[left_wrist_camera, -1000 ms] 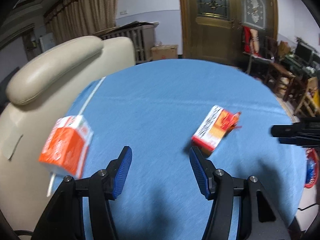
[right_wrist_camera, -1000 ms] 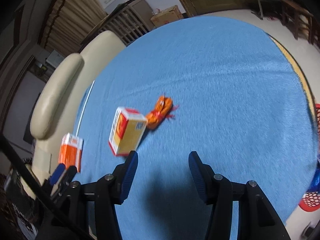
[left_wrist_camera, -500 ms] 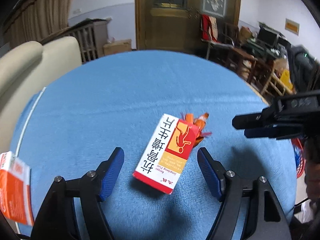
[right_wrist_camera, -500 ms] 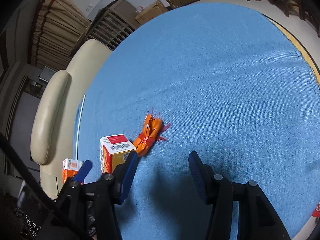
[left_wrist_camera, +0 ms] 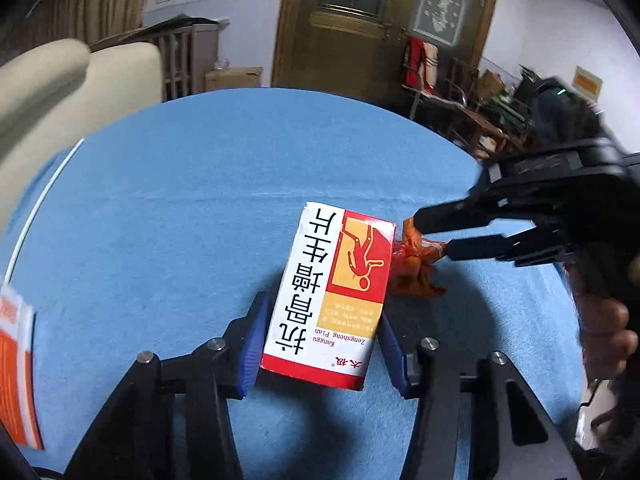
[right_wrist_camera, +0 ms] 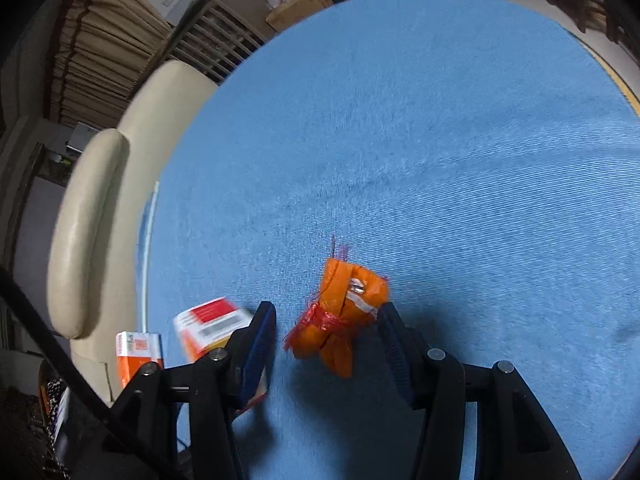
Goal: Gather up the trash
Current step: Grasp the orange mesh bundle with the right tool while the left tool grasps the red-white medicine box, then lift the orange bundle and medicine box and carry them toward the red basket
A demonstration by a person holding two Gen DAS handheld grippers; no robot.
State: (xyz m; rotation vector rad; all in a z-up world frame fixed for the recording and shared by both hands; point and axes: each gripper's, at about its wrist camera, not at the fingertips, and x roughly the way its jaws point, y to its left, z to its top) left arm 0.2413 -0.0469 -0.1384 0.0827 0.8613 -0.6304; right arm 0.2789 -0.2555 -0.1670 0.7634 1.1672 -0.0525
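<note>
- Setting: a lived-in home room.
- Evidence: carved wooden door (left_wrist_camera: 394, 20) with glass panels, cream sofa (right_wrist_camera: 86, 236), pleated curtains (right_wrist_camera: 92, 68), round blue-clothed table (left_wrist_camera: 192, 184).

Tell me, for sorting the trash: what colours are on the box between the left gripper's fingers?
White, red and yellow box, black lettering; clearest in the left wrist view.

the red, white and yellow box (left_wrist_camera: 330, 300) carries large chinese characters, seen upside down, and under them the smaller latin line "kangsu zengsheng pian". its end face (right_wrist_camera: 212, 322) shows a barcode, too blurred to read. the print on the orange and white carton (right_wrist_camera: 138, 354) cannot be read.
</note>
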